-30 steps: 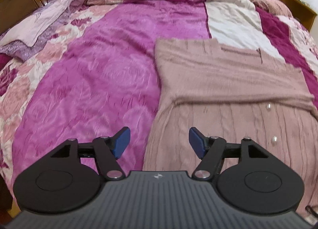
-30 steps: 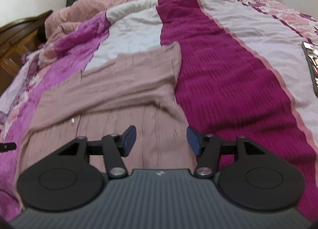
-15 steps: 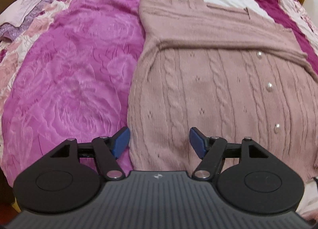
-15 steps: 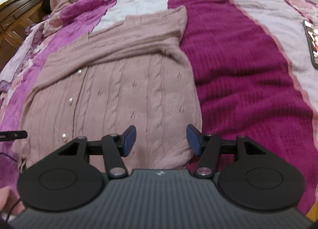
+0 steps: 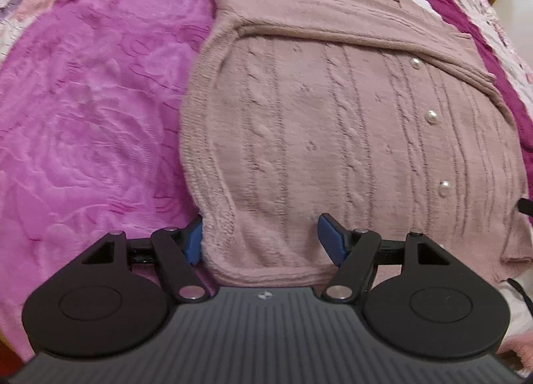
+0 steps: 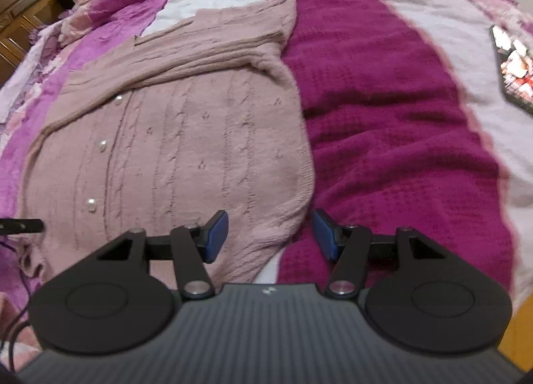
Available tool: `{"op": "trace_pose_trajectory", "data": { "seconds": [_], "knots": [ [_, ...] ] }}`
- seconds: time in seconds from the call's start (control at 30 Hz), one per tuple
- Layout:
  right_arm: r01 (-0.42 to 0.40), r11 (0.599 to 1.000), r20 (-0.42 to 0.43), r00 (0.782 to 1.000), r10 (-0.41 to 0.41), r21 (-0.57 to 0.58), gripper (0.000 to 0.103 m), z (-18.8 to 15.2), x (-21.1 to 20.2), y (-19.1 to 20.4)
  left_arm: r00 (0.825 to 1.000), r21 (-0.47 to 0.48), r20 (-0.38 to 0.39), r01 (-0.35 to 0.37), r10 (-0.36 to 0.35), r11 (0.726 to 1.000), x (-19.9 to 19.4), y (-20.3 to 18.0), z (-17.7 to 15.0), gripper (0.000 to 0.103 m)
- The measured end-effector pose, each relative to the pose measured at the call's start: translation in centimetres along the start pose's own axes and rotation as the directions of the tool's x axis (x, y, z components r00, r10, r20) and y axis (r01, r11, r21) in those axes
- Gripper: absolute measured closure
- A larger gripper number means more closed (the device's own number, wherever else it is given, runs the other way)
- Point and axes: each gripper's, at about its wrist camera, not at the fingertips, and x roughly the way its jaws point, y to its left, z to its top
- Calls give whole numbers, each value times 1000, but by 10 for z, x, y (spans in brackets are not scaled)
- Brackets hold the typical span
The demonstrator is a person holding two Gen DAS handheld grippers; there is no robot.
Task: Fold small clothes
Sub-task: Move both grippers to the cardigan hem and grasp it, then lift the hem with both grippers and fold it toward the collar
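A dusty-pink cable-knit cardigan (image 5: 333, 124) lies flat on the bed, face up with its pearl buttons (image 5: 431, 116) showing, resting across the magenta part of the bedspread (image 5: 93, 111) with its hem toward the bed's near edge and its neckline toward the head of the bed. Both sleeves (image 6: 206, 54) appear already folded across the chest, forming a band over the upper body of the garment; this first stage of folding is judged complete. The lengthwise fold, hem up to the shoulders, is not yet done, and the body of the cardigan is at full length. The left gripper (image 5: 260, 237) hovers over the garment's near left hem corner, its jaws spread, with the knit edge lying between the blue pads (image 5: 328, 237); the left pad sits just beside the side seam, though whether it touches the fabric cannot be settled from this angle. The right gripper (image 6: 269, 234) stands at the near right hem corner, jaws likewise spread and pinching nothing, the corner of the knit lying between them. Neither gripper has a hold on the cloth. In my judgement the step in hand is the taking of both hem corners, after which the lower half remains to be lifted and laid over the sleeves. A dark phone-like object (image 6: 513, 67) lies near the bed's right edge, well apart from the work.
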Motion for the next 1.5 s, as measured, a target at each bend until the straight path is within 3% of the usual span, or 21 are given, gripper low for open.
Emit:
{"op": "trace_pose_trajectory", "data": {
  "seconds": [0.2, 0.4, 0.63, 0.67, 0.7, 0.77, 1.07, 1.1, 1.2, 1.4, 1.5],
  "knots": [
    [-63, 998, -54, 997, 62, -25, 43, 1, 17, 9, 999, 25, -10, 32, -32, 999, 4, -8, -3, 30],
    [-144, 988, -91, 986, 140, -46, 43, -2, 17, 15, 992, 29, -52, 113, -111, 993, 2, -13, -9, 30],
    [-179, 981, -127, 977, 169, -74, 44, -6, 26, 22, 991, 29, -61, 121, -119, 992, 11, -15, -9, 30],
    [-184, 980, -126, 977, 174, -72, 45, -6, 27, 22, 990, 22, -54, 129, -128, 991, 13, -15, -7, 33],
    [-196, 978, -127, 974, 185, -73, 50, -6, 28, 22, 990, 20, -48, 135, -134, 991, 12, -14, -7, 43],
    [-222, 973, -122, 969, 212, -67, 81, -6, 28, 22, 990, 35, -38, 137, -135, 990, 10, -15, -6, 60],
    [-317, 948, -44, 947, 317, -6, 86, 0, 21, 16, 980, -26, -65, 187, -188, 982, 17, -2, -1, 61],
    [-330, 944, -26, 944, 330, -10, 86, 2, 18, 17, 978, -28, -53, 198, -200, 980, 16, -2, -1, 66],
    [-365, 931, 32, 930, 365, -10, 86, 7, 11, 18, 963, -32, 4, 268, -268, 963, 4, -1, 3, 81],
    [-420, 907, 154, 898, 411, 26, 87, 22, 1, 14, 904, -85, 165, 411, -394, 908, -30, 7, 15, 87],
    [-438, 898, 216, 882, 418, 49, 87, 29, -2, 10, 877, -96, 245, 446, -413, 890, -45, 5, 24, 87]
  ]
}}
